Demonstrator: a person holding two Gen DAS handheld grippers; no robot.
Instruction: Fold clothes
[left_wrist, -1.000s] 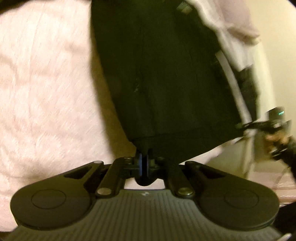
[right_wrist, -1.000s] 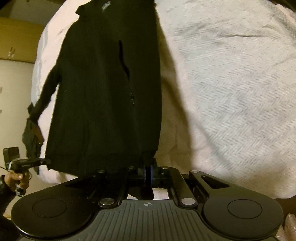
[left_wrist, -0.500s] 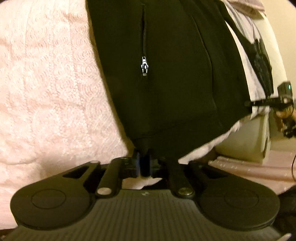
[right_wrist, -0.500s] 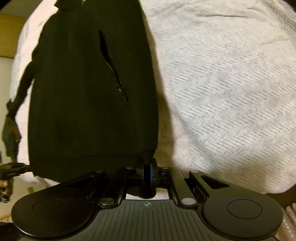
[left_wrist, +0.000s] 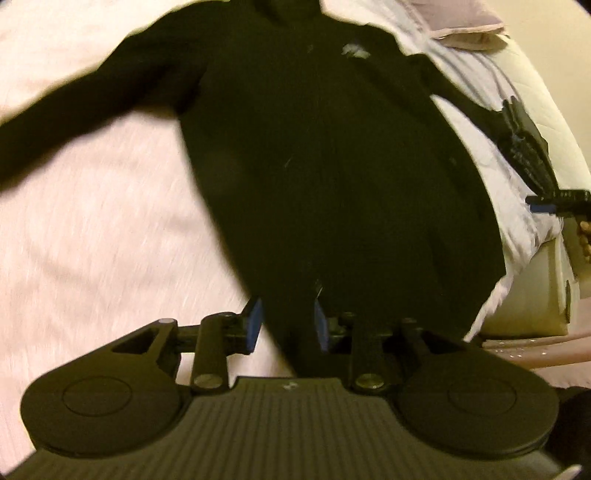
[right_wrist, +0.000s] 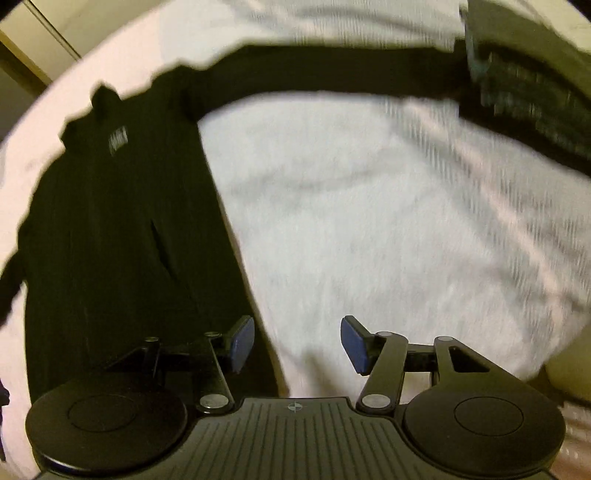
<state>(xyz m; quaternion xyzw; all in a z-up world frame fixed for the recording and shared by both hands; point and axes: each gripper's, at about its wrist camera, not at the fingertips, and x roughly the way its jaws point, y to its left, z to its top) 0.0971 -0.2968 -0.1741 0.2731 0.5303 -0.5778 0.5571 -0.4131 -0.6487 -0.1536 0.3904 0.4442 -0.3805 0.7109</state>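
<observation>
**Black jacket spread flat, both grippers let go**

The black jacket (left_wrist: 332, 166) lies face up on the pale bedspread (left_wrist: 92, 221), sleeves out to either side. Its hem corner sits between the left gripper (left_wrist: 286, 325) pads, whose jaws have just been opening and stand apart. The right gripper (right_wrist: 297, 343) has just been opening too; its spread blue pads frame bare bedspread, the jacket's edge just beside the left-hand pad.

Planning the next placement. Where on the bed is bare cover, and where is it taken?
Bare bed cover: a big patch between the black jacket's body and its outstretched sleeve. Another lies below the other sleeve, beside the body. Crowded: the strip toward the bed edge, where the second sleeve and dark garment lie.
</observation>
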